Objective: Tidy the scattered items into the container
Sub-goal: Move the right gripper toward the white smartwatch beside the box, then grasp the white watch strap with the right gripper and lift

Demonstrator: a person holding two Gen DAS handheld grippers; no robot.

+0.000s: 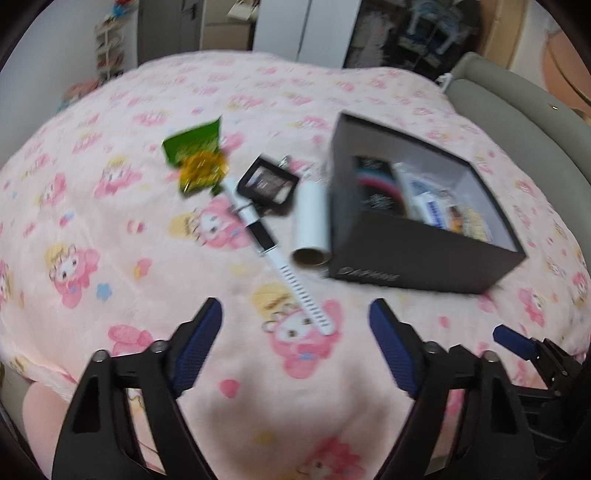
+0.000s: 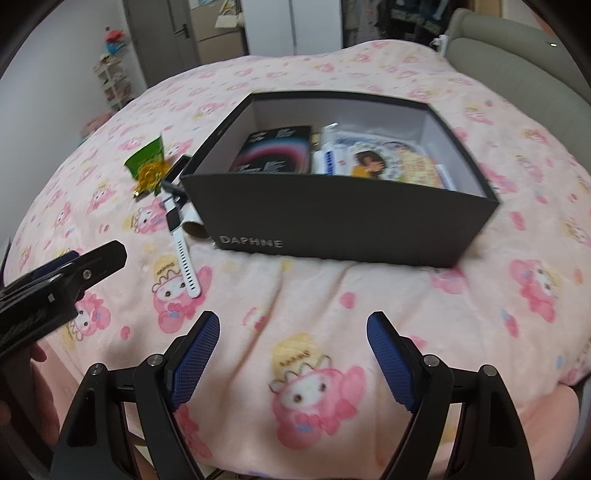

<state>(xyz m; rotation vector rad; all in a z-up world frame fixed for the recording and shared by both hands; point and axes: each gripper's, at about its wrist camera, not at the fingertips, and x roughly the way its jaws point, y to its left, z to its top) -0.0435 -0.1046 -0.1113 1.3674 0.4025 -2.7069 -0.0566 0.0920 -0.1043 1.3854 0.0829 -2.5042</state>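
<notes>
A black box (image 1: pixel 417 258) marked DAPHNE stands open on the pink bed, with several packets inside it (image 2: pixel 332 155). Left of the box lie a white paper roll (image 1: pixel 310 218), a black compact (image 1: pixel 267 182), a white-strapped watch (image 1: pixel 288 273) and a green and gold packet (image 1: pixel 195 151). My left gripper (image 1: pixel 295 309) hovers open above the blanket; the watch strap's near end lies beyond its tips, untouched. My right gripper (image 2: pixel 292 319) is open over bare blanket in front of the box (image 2: pixel 332 218). The watch (image 2: pixel 186 266) lies to its left.
The pink cartoon-print blanket (image 2: pixel 332 295) covers the whole bed. A grey padded headboard (image 1: pixel 517 122) rises at the right. A shelf rack (image 2: pixel 110 81) and a white wardrobe (image 2: pixel 314 26) stand beyond the far edge. The left gripper's finger (image 2: pixel 92 262) shows at the right wrist view's left edge.
</notes>
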